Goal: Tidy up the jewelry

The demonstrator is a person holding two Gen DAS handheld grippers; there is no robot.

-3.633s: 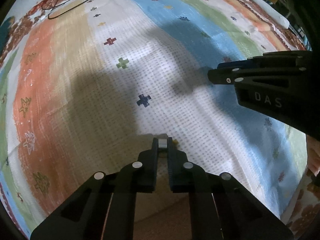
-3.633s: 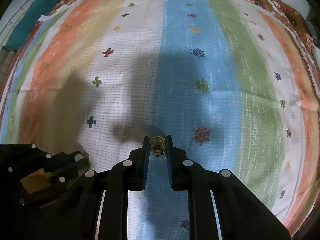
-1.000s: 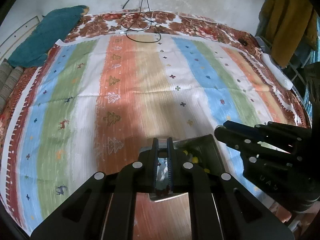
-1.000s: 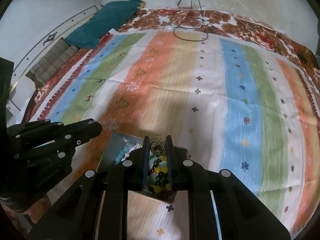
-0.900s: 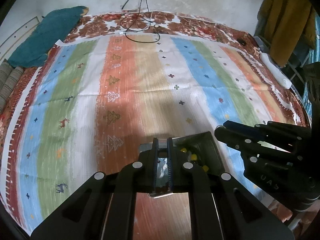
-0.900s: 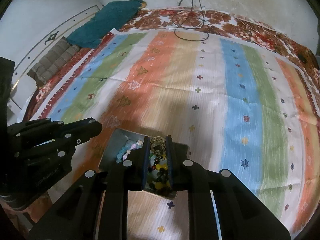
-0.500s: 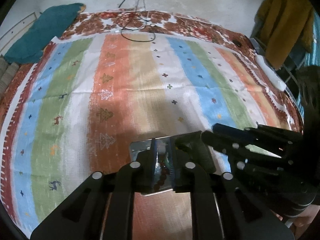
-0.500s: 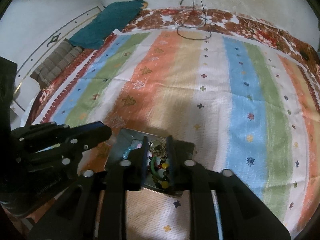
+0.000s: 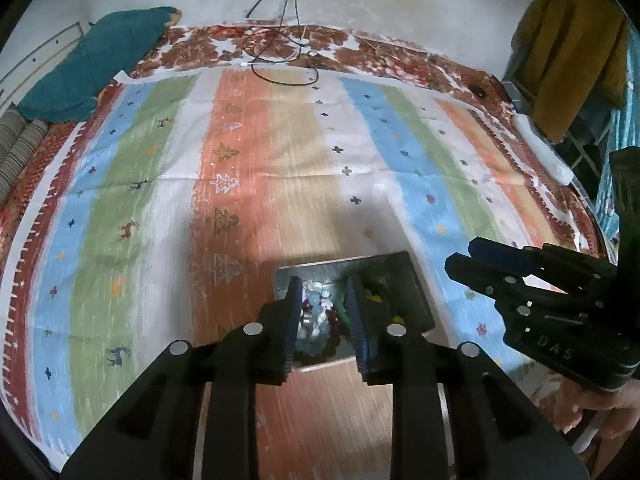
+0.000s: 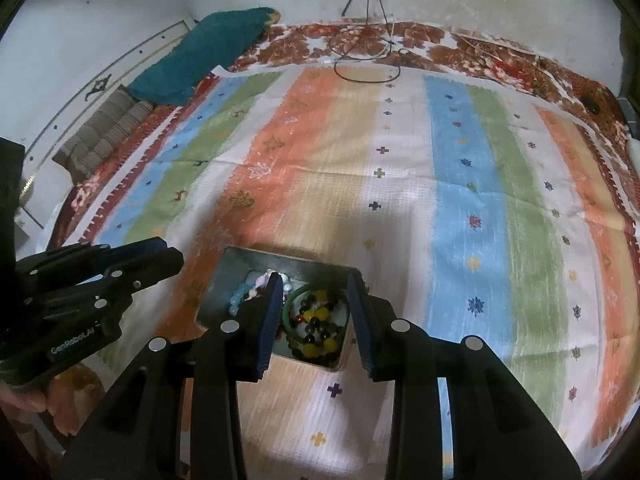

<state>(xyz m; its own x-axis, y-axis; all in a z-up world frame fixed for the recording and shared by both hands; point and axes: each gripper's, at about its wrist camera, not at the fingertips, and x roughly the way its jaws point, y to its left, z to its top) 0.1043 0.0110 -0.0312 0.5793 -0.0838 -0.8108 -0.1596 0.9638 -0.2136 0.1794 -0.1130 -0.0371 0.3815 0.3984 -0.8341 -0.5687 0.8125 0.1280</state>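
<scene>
Left wrist view: the left black two-finger gripper (image 9: 324, 300) is seen at the bottom middle of the frame. Its jaws are held wide apart and nothing is gripped between them. Behind and between the fingers a grey square metal tray (image 9: 404, 276) is seen, lying on the striped cloth with small crosses and trees (image 9: 132, 184). A heap of pale blue and white bead bracelets (image 9: 318, 314) is seen inside the tray, in the gap between the fingers. The right black two-finger gripper (image 9: 460, 258) is seen at the right edge of the frame, just beside the tray. From this side it cannot be told how far its jaws are apart.

In the right wrist view, the right gripper (image 10: 314, 304) is seen at the bottom middle, with jaws spread wide and nothing held. The tray (image 10: 228, 276) is seen under its tips. A green bangle with dark and yellow beads (image 10: 316, 322) is seen in the right part of the tray. The pale bead bracelets (image 10: 240, 296) are seen in the left part. The left gripper (image 10: 168, 256) is seen at the lower left of the frame, near the tray's left side. A teal cushion (image 10: 204, 52) is seen at the upper left, and a black wire (image 10: 360, 68) at the top middle.
</scene>
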